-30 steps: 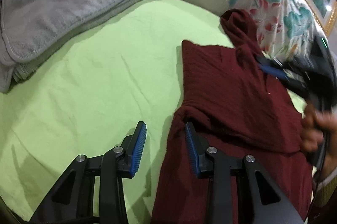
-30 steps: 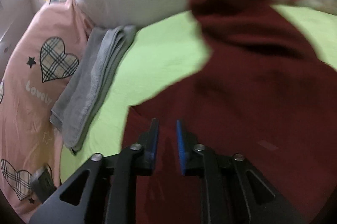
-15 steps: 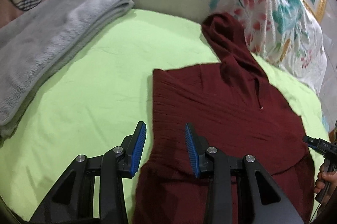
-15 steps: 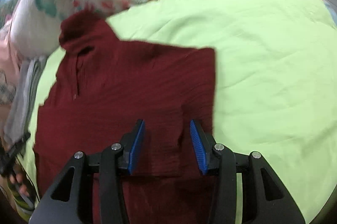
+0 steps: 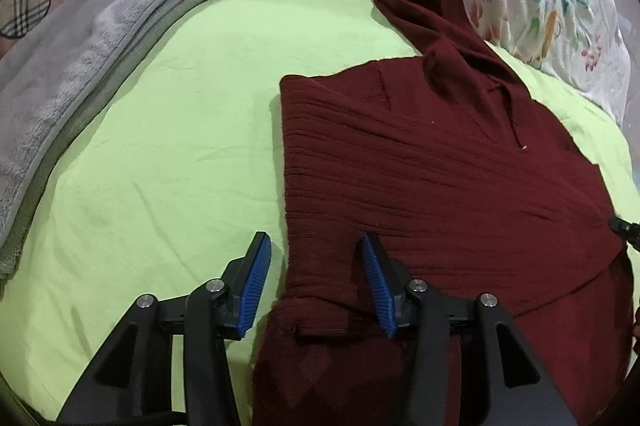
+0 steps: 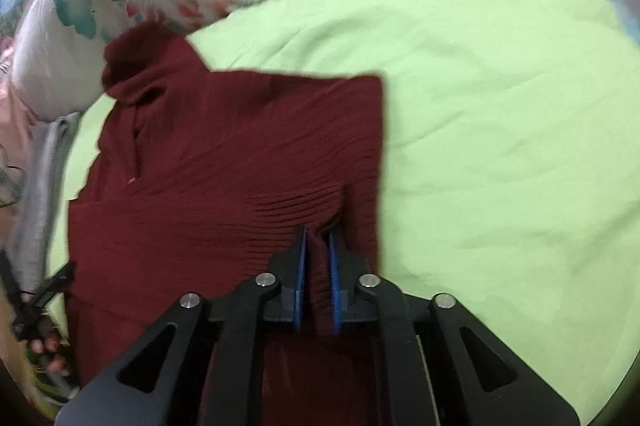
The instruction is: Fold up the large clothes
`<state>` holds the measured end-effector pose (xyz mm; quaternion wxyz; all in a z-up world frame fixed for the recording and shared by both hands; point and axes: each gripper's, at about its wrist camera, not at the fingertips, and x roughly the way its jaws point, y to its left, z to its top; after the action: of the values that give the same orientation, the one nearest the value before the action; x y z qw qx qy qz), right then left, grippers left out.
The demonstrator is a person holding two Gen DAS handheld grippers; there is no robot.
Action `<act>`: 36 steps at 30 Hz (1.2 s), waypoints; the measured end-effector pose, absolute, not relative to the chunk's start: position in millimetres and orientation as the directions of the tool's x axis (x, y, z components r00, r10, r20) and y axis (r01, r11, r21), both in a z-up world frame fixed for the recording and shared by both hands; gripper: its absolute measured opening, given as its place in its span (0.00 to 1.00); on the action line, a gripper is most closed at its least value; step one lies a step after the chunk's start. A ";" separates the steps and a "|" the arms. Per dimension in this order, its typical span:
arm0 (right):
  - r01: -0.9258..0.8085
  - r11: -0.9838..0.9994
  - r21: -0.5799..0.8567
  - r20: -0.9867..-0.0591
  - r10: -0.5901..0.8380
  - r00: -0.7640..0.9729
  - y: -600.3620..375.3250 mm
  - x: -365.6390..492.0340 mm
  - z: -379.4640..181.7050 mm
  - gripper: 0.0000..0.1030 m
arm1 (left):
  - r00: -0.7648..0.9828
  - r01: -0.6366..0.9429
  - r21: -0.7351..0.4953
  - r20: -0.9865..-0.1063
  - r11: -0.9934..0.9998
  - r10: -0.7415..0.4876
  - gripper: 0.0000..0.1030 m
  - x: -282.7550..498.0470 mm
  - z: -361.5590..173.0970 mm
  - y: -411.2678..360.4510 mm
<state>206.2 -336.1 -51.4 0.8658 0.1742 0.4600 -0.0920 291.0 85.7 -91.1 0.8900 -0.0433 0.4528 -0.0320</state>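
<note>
Both lower corners of the maroon hooded sweater [image 5: 440, 162], spread on the green bed [image 5: 160, 146], are now addressed: a ridge is newly pinched by the right tool [image 6: 318, 274], while the left tool [image 5: 316, 282] is kept open astride its edge.

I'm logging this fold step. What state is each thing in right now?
Maroon hoodie: lying on the green sheet, sides folded in, hood flat toward the pillow.
Left tool: open, straddling the hoodie's edge.
Right tool: shut on a pinch of hoodie fabric.
Grey towel: folded, lying apart from the hoodie.
</note>
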 end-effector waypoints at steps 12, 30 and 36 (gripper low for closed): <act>0.096 0.906 0.413 -0.725 0.263 0.637 -291.4 224.7 -8.7 0.23 | 0.609 0.009 -0.219 -0.772 0.976 -0.179 0.48 286.5 -53.9 73.6; -0.129 0.897 0.422 -0.704 0.414 0.577 -196.9 424.6 -22.7 0.50 | 0.656 -0.010 -0.135 -0.749 0.991 -0.096 0.50 424.1 -6.8 44.6; -0.300 0.939 0.167 -0.714 0.325 0.620 -153.4 477.0 -20.2 0.67 | 0.654 -0.002 -0.119 -0.751 0.993 -0.088 0.51 454.1 -13.5 46.9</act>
<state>477.0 -153.4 -20.2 0.8998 0.0157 0.3999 0.1738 454.1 46.9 -13.5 0.9077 -0.0545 0.4153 -0.0236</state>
